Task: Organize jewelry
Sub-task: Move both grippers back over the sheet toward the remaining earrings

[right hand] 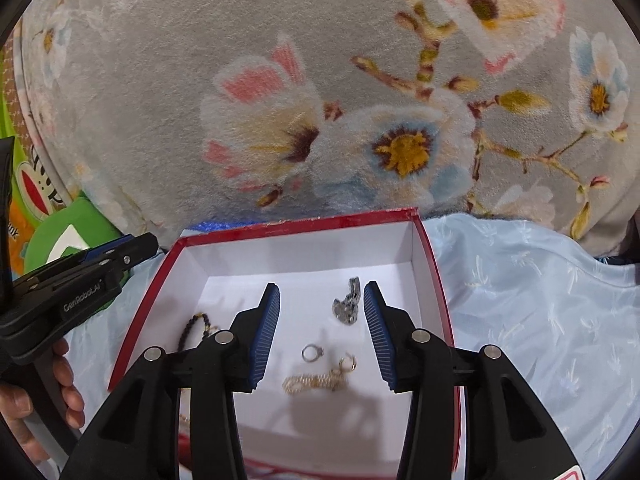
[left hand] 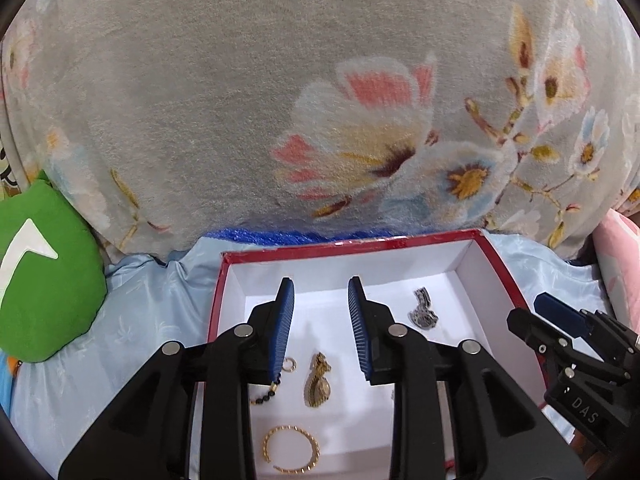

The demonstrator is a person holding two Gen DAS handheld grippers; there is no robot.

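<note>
A large grey plush blanket point(left hand: 180, 92) fills the upper part of both views. It has printed flowers in pink, cream and pale blue, with brown twigs and yellow-green buds, mostly in the right half of the frame. Below it, in the lower part of the frame, lies a light blue satin sheet point(right hand: 532, 292) with a faint woven pattern and soft wrinkles. A narrow strip of bright blue fabric point(left hand: 264, 236) shows between the blanket and the sheet. At the left edge of the left wrist view rests a green cushion point(left hand: 44, 280) with a white shape on it. At the right edge a pink cloth point(left hand: 620, 256) appears. The light is soft and even.
</note>
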